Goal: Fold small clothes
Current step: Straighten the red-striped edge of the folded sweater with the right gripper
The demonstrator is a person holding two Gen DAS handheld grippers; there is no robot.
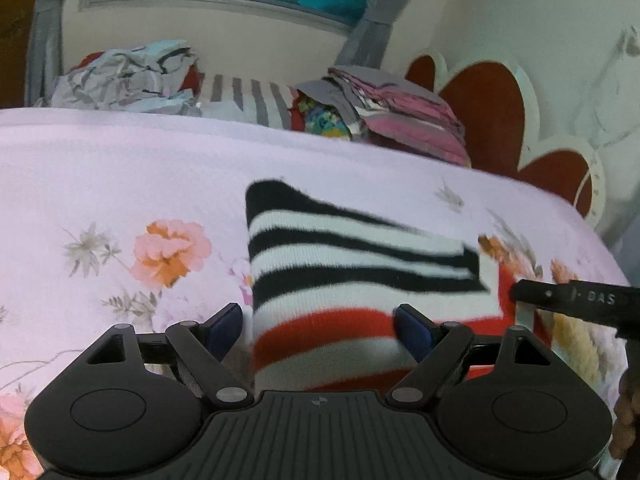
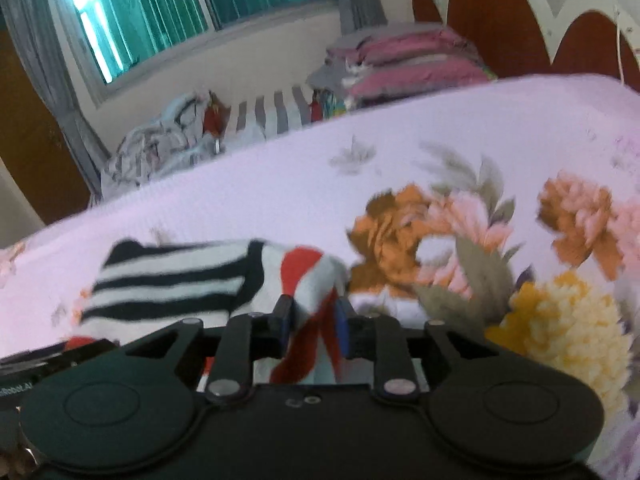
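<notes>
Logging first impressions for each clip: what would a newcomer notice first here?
A striped garment, black, white and red, lies mid-bed on the flowered bedspread. The right gripper pinches its red-and-white edge, while the left gripper stands wide around the near end. Piled clothes sit behind.

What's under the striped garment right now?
The striped garment lies on the floral bedsheet. The sheet shows all around it; whatever is directly beneath the garment is covered.
</notes>
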